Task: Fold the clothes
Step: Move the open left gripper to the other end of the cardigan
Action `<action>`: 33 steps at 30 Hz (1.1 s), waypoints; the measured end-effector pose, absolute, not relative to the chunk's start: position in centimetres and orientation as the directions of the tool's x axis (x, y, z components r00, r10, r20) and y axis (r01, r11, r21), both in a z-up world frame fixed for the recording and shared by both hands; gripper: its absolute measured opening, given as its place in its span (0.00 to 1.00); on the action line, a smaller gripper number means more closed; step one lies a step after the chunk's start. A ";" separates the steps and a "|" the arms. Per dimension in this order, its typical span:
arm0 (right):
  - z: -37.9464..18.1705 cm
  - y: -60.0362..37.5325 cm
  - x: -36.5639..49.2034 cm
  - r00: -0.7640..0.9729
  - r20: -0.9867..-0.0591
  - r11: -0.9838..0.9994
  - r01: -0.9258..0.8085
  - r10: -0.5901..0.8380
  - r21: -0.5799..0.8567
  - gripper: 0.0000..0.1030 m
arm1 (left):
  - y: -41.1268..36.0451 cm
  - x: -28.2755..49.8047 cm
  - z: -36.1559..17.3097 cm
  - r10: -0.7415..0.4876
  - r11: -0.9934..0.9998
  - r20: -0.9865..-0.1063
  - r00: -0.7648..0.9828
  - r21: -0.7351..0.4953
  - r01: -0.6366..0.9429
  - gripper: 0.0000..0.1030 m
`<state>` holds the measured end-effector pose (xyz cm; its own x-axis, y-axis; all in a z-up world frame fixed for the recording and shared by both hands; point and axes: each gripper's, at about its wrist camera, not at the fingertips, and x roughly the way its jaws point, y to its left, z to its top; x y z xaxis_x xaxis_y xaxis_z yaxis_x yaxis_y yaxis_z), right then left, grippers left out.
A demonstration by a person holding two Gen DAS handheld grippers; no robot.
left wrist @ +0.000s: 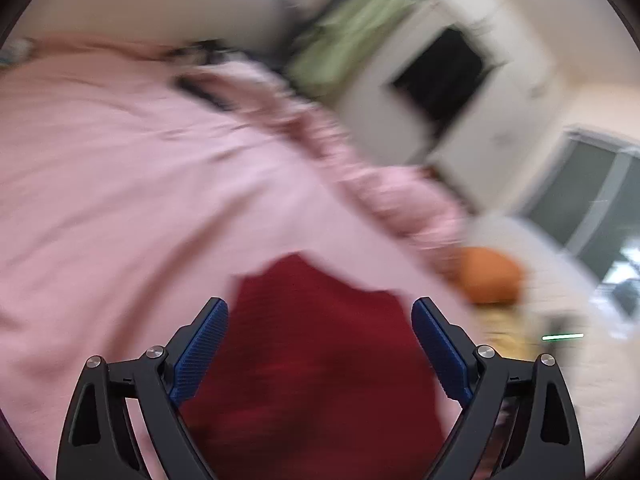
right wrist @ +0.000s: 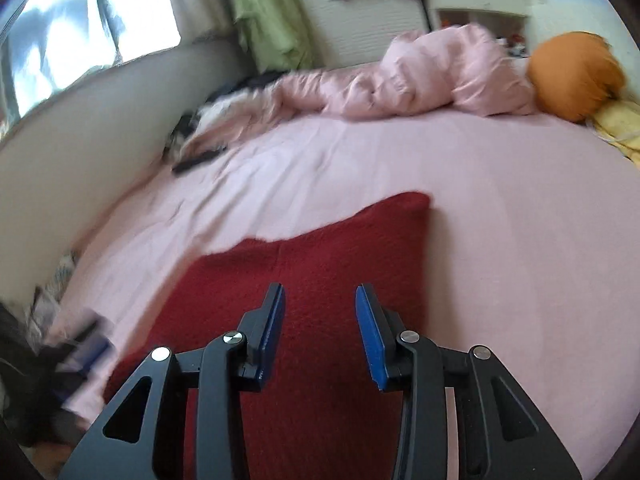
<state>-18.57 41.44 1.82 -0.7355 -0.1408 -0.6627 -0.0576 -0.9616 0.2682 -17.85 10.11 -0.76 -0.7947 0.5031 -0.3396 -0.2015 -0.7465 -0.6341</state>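
A dark red knitted garment (right wrist: pixel 320 256) lies flat on a pink bed sheet (right wrist: pixel 520 208). It also shows in the blurred left wrist view (left wrist: pixel 320 344). My left gripper (left wrist: pixel 320 308) is open above the garment, with nothing between its blue pads. My right gripper (right wrist: pixel 320 296) is open over the near part of the garment, with nothing between its pads. I cannot tell whether either gripper touches the cloth.
A bunched pink duvet (right wrist: pixel 432 72) lies at the far side of the bed, with an orange pillow (right wrist: pixel 576 72) and a yellow cloth (right wrist: pixel 620 128) at the right. Dark clothes (right wrist: pixel 200 132) lie by the left wall. A green curtain (right wrist: pixel 268 12) hangs beyond.
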 end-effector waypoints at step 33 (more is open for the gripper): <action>-5.2 42.0 -7.2 -0.684 -0.323 -0.201 -0.255 -0.655 0.946 0.76 | 10.9 -14.9 -8.5 0.766 -0.354 -0.377 -0.521 -0.923 0.148 0.99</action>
